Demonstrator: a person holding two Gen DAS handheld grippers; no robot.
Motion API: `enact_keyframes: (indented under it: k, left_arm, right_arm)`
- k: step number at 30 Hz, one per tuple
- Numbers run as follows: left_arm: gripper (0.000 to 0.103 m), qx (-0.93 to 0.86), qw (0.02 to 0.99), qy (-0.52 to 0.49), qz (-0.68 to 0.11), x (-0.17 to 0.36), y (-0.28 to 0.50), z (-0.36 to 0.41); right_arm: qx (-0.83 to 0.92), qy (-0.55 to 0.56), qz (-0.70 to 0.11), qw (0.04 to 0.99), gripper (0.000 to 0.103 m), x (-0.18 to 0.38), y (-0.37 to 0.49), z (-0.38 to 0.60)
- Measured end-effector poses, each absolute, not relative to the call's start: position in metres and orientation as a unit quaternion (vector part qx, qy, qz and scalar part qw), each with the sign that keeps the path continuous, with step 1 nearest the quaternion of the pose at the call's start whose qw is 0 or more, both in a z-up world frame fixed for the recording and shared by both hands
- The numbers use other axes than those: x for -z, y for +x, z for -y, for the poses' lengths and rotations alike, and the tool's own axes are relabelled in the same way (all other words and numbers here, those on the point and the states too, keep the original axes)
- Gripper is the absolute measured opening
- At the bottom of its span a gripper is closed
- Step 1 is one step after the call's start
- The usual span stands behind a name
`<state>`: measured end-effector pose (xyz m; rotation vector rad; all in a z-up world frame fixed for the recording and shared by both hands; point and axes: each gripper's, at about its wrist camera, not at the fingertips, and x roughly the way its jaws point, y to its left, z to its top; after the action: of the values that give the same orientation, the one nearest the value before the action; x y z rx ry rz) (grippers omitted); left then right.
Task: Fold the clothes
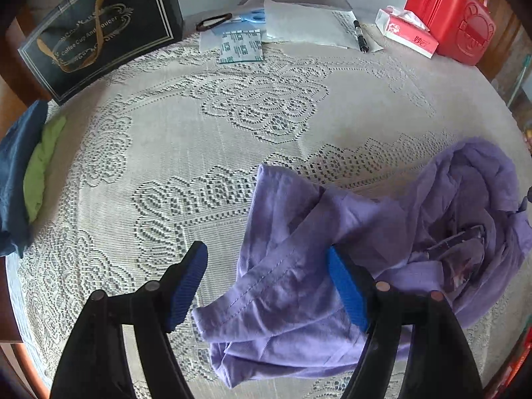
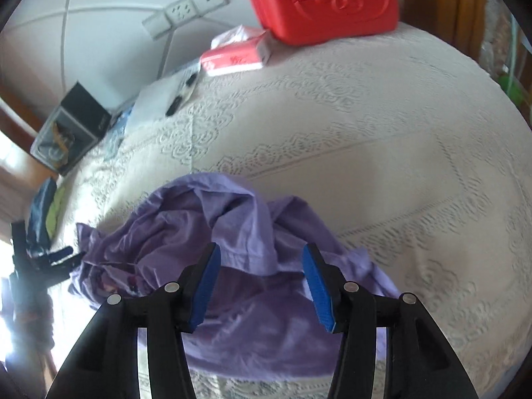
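Here the crumpled purple garment (image 1: 332, 266) lies bunched on the lace tablecloth (image 1: 199, 133) near its front edge. The left gripper (image 1: 266, 286) and right gripper (image 2: 261, 286) both hang over it, jaws spread, gripping nothing

The black gift box (image 1: 99, 30) reads "Coffee Cup And Saucer".

Red case (image 1: 449, 13), tissue pack (image 1: 405, 33), black box (image 1: 99, 30)
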<state>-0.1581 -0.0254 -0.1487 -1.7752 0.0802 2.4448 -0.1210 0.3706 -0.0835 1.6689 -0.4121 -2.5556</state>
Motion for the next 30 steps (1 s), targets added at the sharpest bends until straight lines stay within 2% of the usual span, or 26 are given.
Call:
enact_keyframes:
  k: [1, 2, 3, 4, 5, 6, 11, 14, 20, 30]
  left_arm:
    - [0.048, -0.802, 0.066, -0.593, -0.026, 0.152, -0.161, 0.022]
    - [0.03, -0.799, 0.073, -0.596, -0.024, 0.153, -0.164, 0.019]
    - [0.024, -0.8, 0.074, -0.595, -0.026, 0.15, -0.166, 0.016]
    - [0.013, -0.803, 0.072, -0.59, -0.036, 0.146, -0.17, 0.013]
    - [0.011, -0.808, 0.072, -0.583, -0.044, 0.141, -0.174, 0.009]
    - [0.011, -0.813, 0.072, -0.577, -0.047, 0.135, -0.18, 0.006]
    - [0.009, -0.834, 0.048, -0.548, -0.034, 0.109, -0.227, 0.006]
    - [0.009, -0.842, 0.032, -0.539, 0.016, 0.1, -0.252, 0.021]
    - [0.009, -0.85, 0.039, -0.525, 0.031, 0.097, -0.281, 0.025]
    - [0.009, -0.857, 0.076, -0.508, 0.043, 0.078, -0.185, 0.034]
  right_arm:
    - [0.824, 0.551, 0.126, 0.03, 0.051, 0.09, -0.128, -0.366]
    - [0.818, 0.562, 0.115, 0.03, 0.051, 0.096, -0.136, -0.362]
    - [0.809, 0.578, 0.101, 0.034, 0.051, 0.104, -0.143, -0.358]
    - [0.798, 0.596, 0.078, 0.04, 0.046, 0.112, -0.15, -0.353]
    - [0.802, 0.594, 0.053, 0.036, 0.009, 0.11, -0.156, -0.352]
    - [0.806, 0.591, 0.029, 0.032, 0.003, 0.107, -0.163, -0.352]
    - [0.862, 0.507, -0.021, -0.022, 0.003, 0.062, -0.209, -0.379]
    - [0.871, 0.491, -0.016, -0.032, 0.003, 0.046, -0.234, -0.399]
    - [0.869, 0.493, -0.035, -0.023, 0.003, 0.055, -0.24, -0.406]
    - [0.886, 0.46, -0.027, 0.05, 0.003, 0.045, -0.152, -0.413]
